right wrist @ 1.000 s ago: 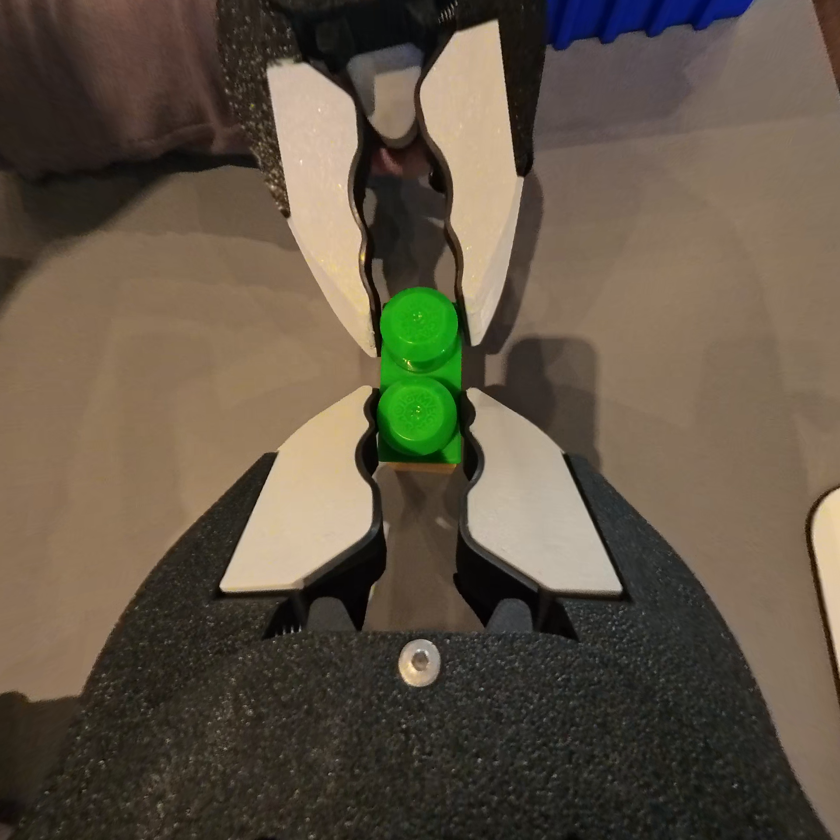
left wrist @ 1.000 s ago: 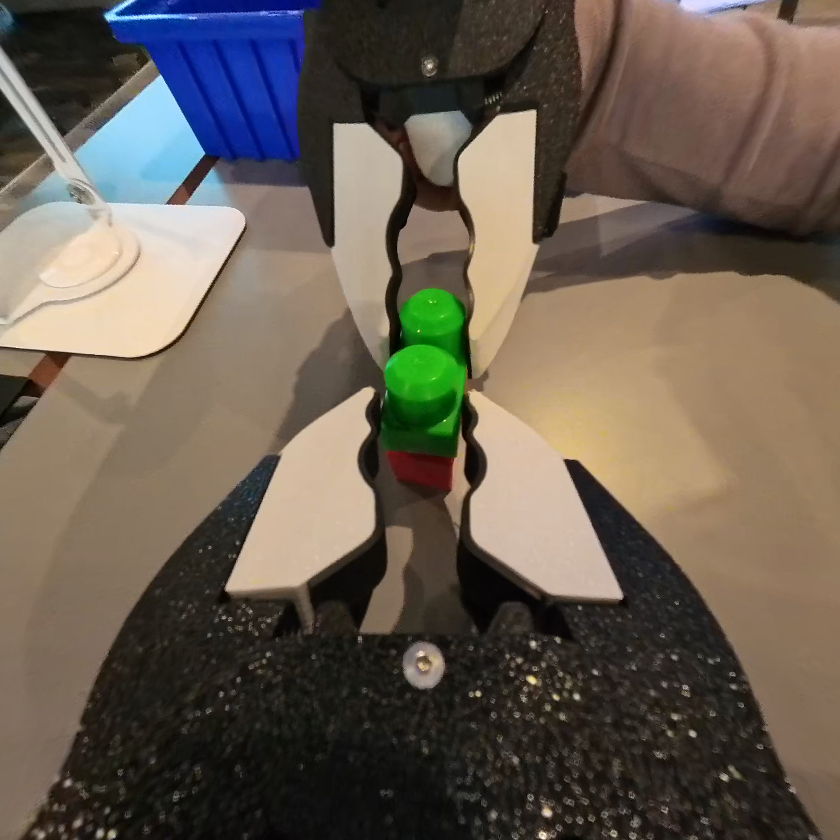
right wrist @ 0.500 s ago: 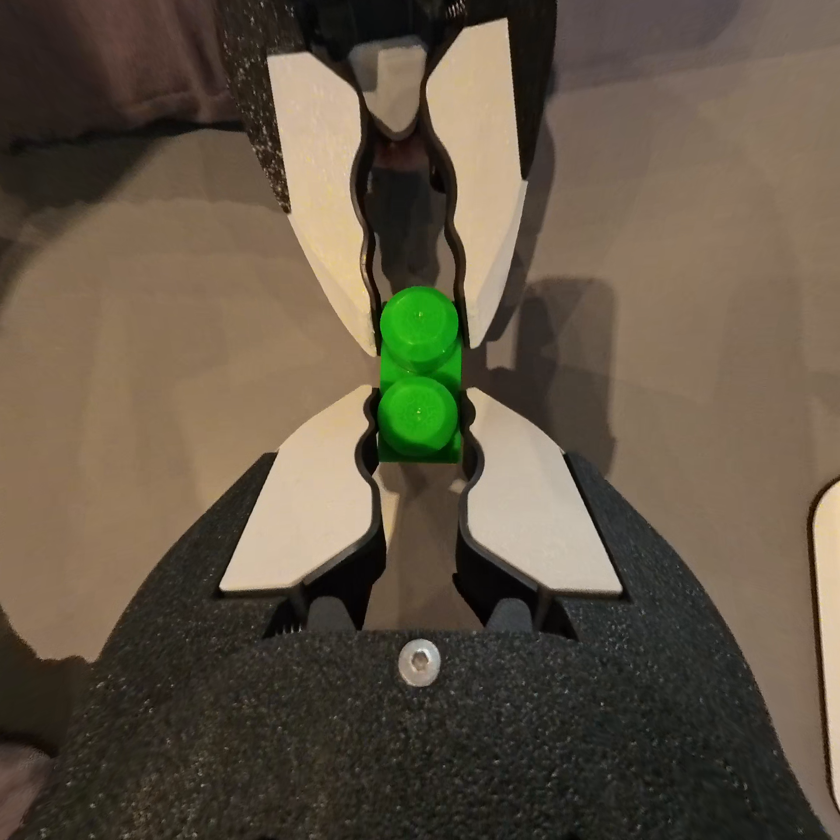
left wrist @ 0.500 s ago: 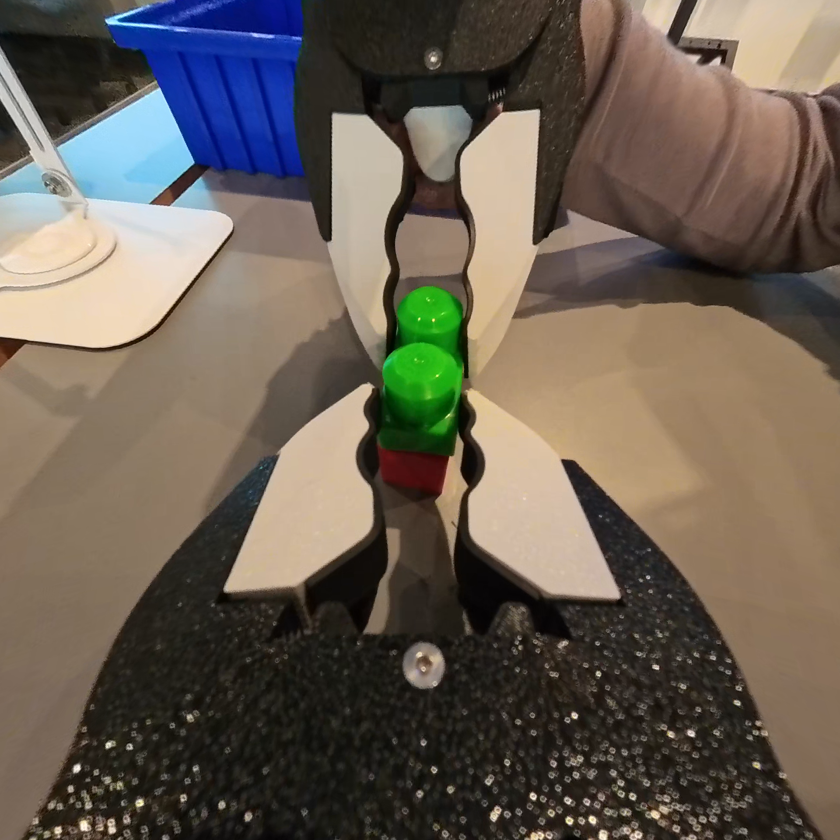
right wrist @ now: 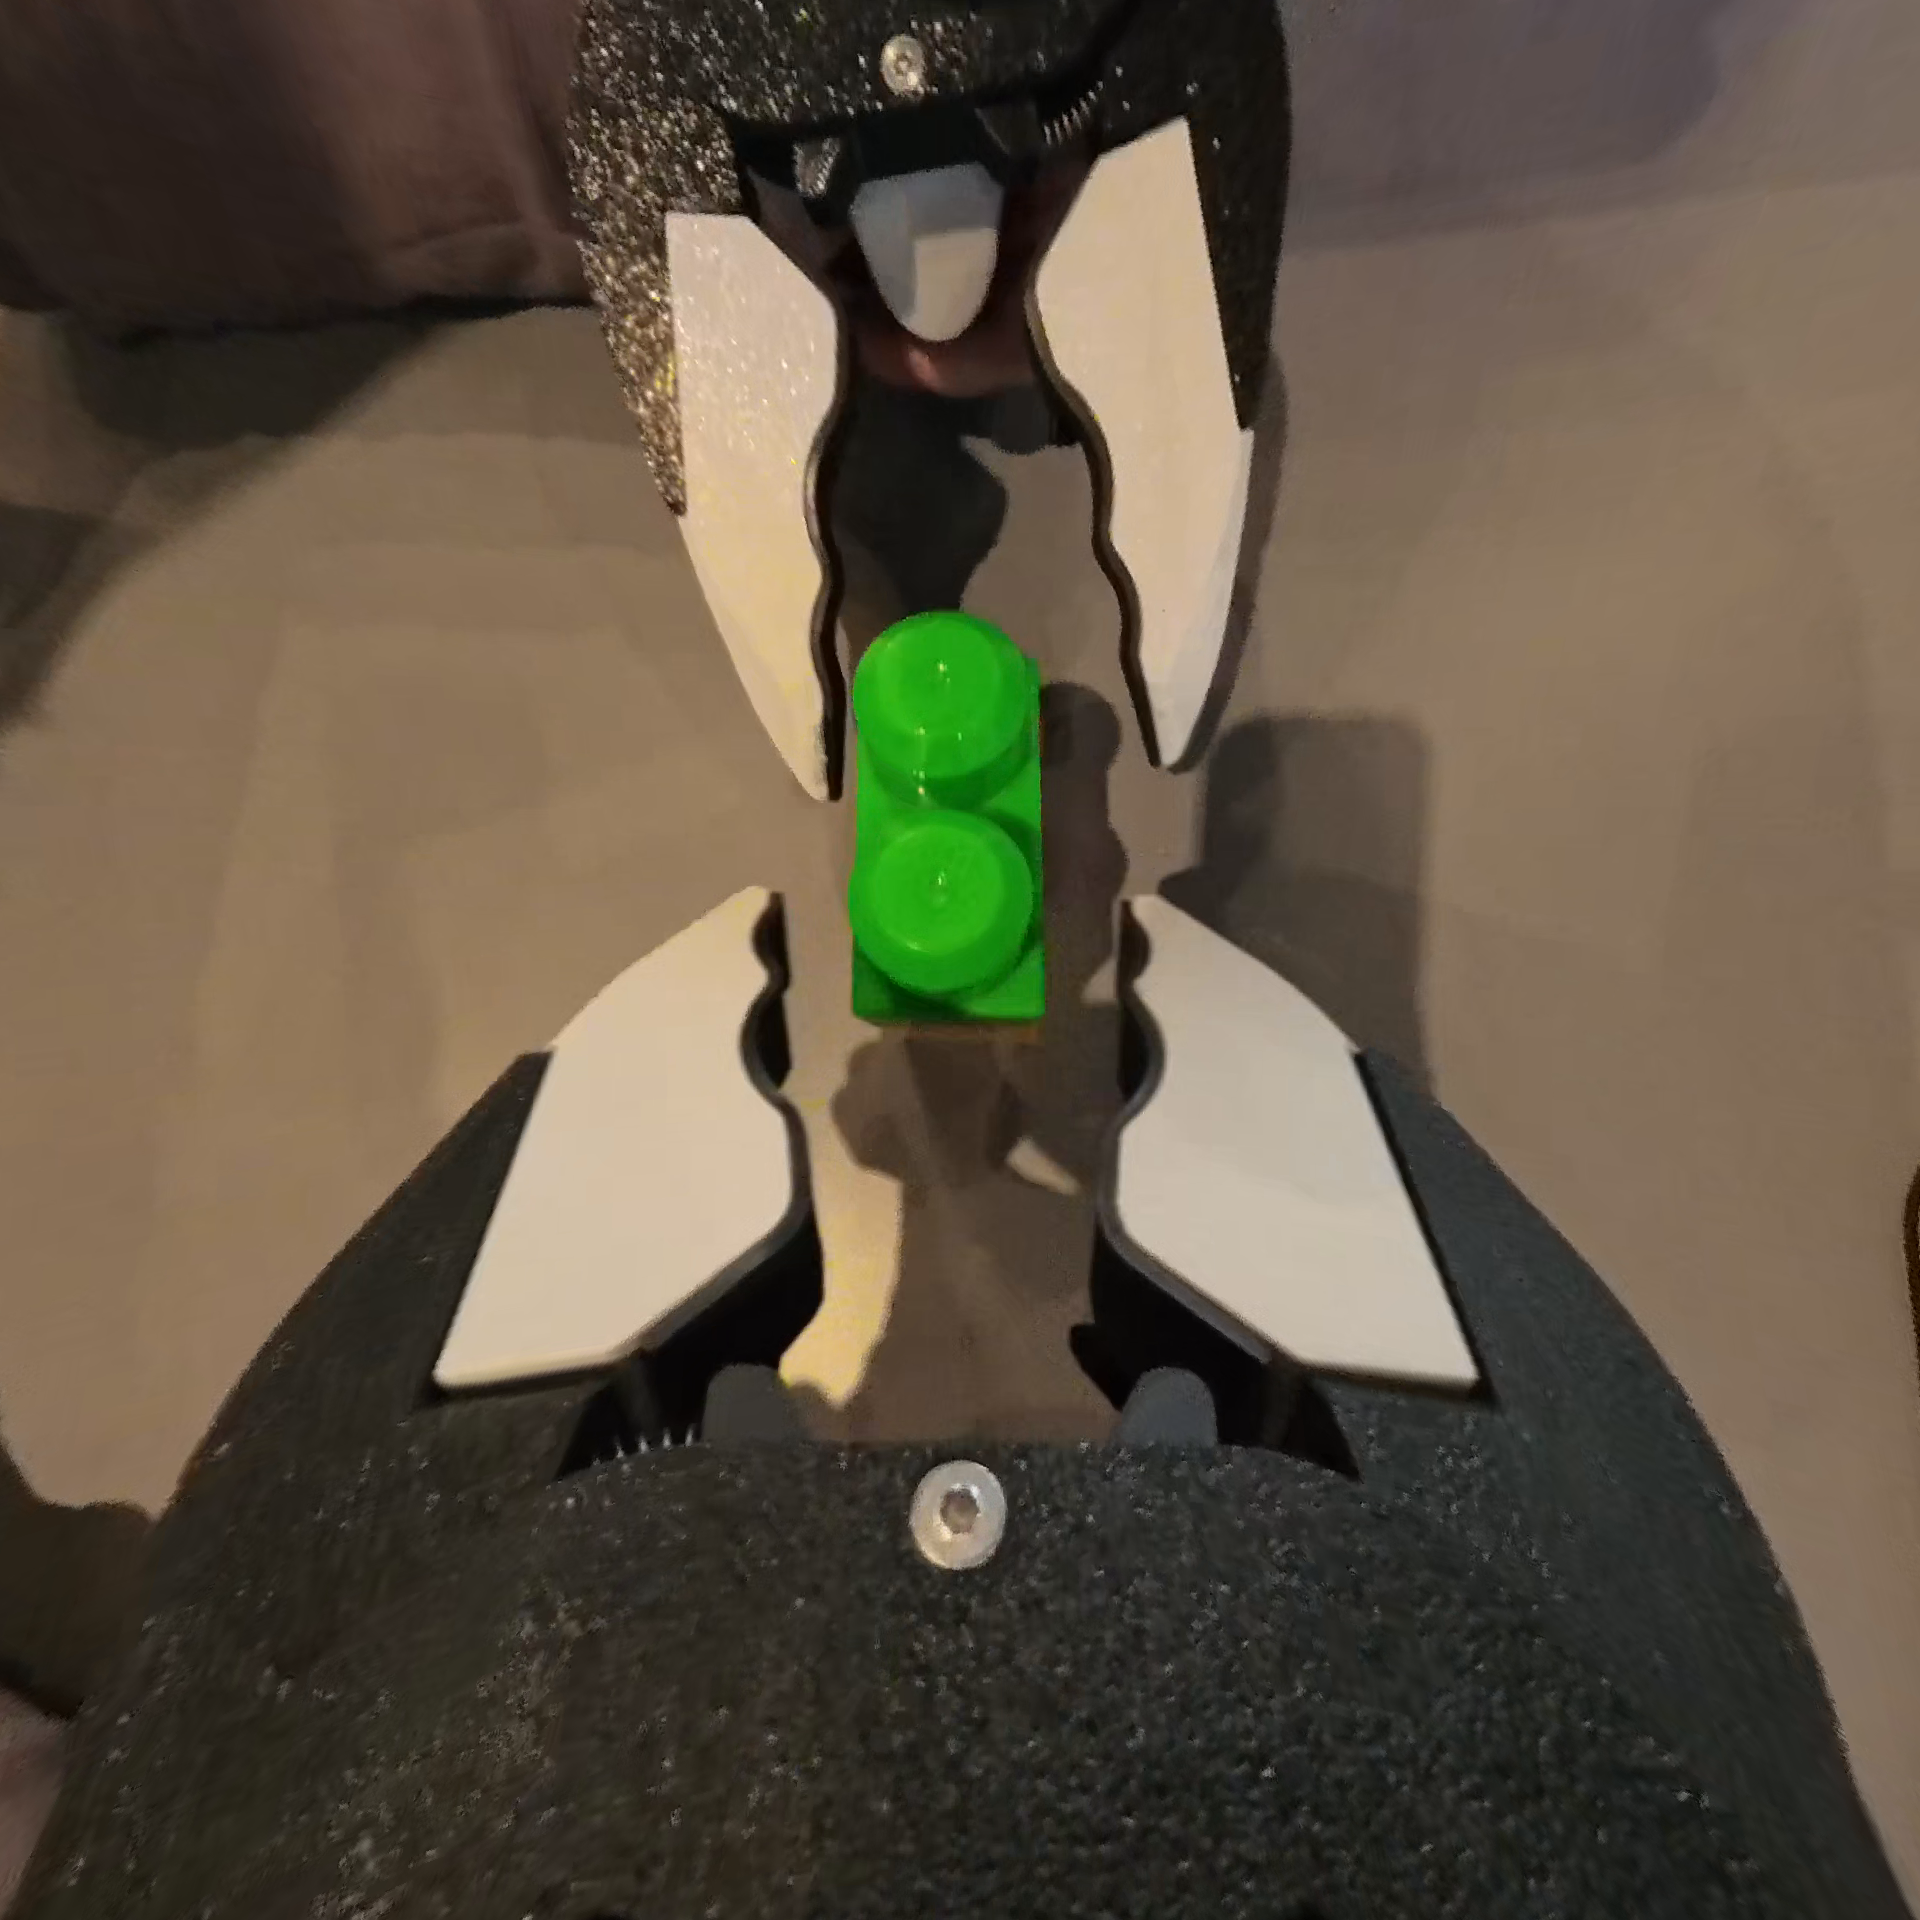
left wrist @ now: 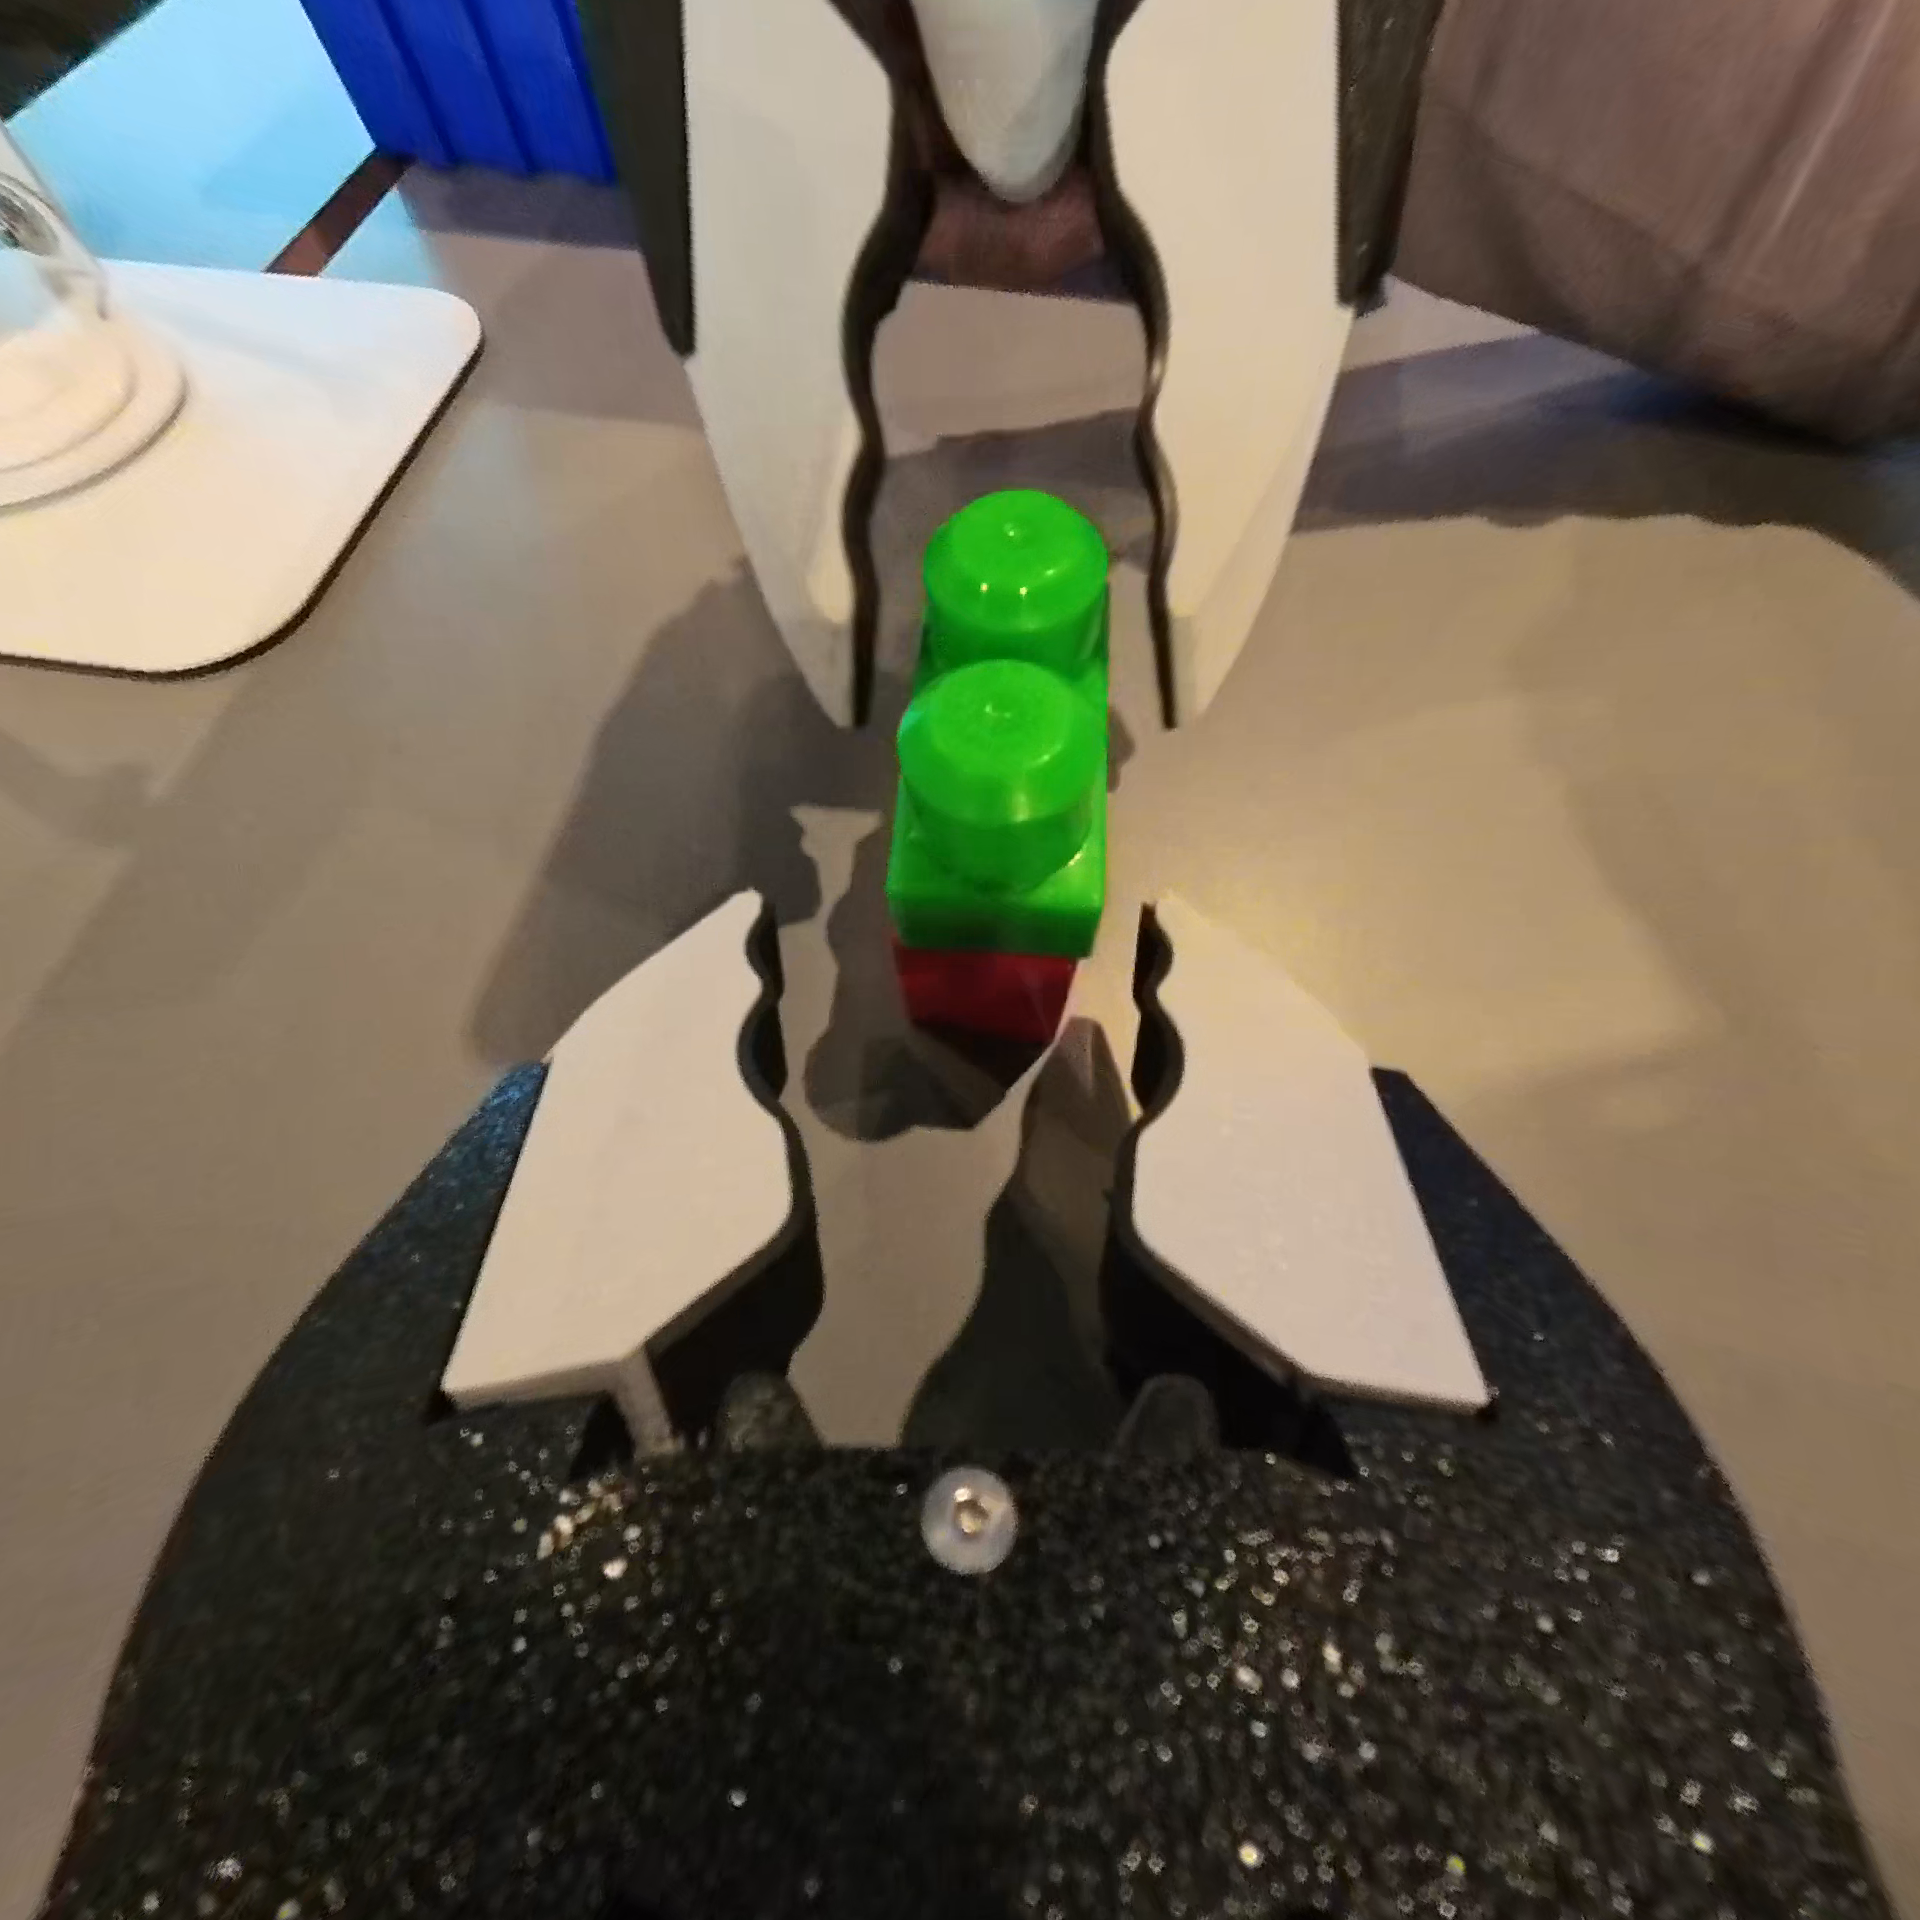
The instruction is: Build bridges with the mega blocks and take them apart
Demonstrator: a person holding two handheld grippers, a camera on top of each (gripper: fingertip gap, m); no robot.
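A green two-stud block (left wrist: 997, 790) sits on top of a red block (left wrist: 982, 987), standing on the grey table (left wrist: 1507, 935). My left gripper (left wrist: 954, 914) is open, with its fingers on either side of the stack's near end and gaps on both sides. My right gripper (left wrist: 1008, 717) faces it from the far end, also open. In the right wrist view the green block (right wrist: 945, 831) stands free between my right gripper (right wrist: 951, 902) and the left gripper (right wrist: 997, 777). The lower block is almost hidden there.
A blue ribbed bin (left wrist: 478, 94) stands at the back left. A white stand base (left wrist: 239, 447) with a clear post lies to the left. A person's sleeve (left wrist: 1662, 208) reaches in at the top right. Less than 4 cm separates the two grippers' tips. The green two-stud block (left wrist: 997, 790) is about 5 centimetres from both grippers' fingertips.
Both grippers were shut on the green block's two ends. Both have now opened and let go, and the stack stands on the table.
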